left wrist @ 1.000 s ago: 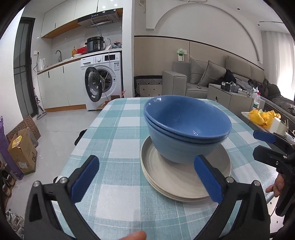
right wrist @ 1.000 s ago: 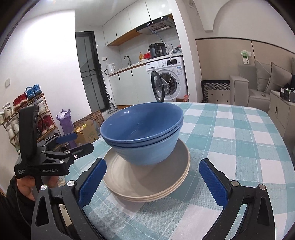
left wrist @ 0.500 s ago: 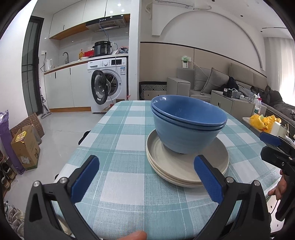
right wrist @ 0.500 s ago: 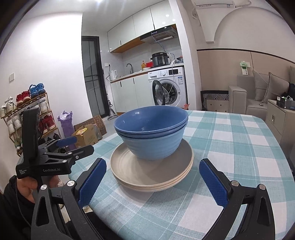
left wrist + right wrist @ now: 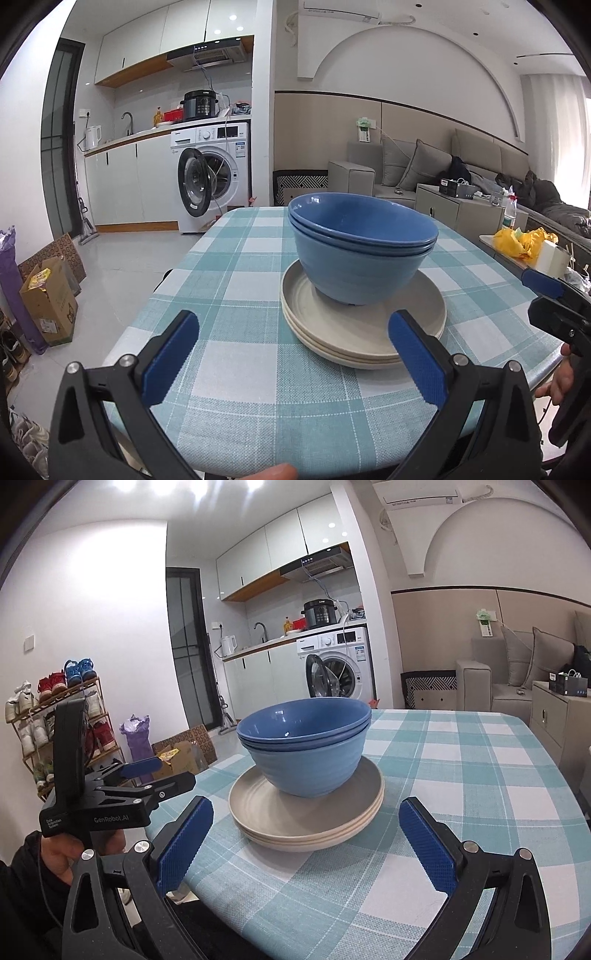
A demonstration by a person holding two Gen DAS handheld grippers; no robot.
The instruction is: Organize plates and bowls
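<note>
The blue bowls, nested one inside another, are seen standing on a stack of cream plates near the front edge of the checked tablecloth. The left gripper is held wide open and empty before the stack, and the right gripper is likewise spread apart with nothing between its blue pads. The stacking appears finished, so the step in hand is judged to be a clean withdrawal: both tools should be drawn straight back and kept level, so that the plate rims are not clipped and the pile is not nudged toward the table edge. How many bowls are nested cannot be told for certain; two rims, perhaps three, are suggested. Compared with a second ago, the stack is viewed from lower and farther off in both views, more tablecloth is shown in front of the plates, and the jaws have been left at the same wide opening, while bowls and plates have not been shifted.
</note>
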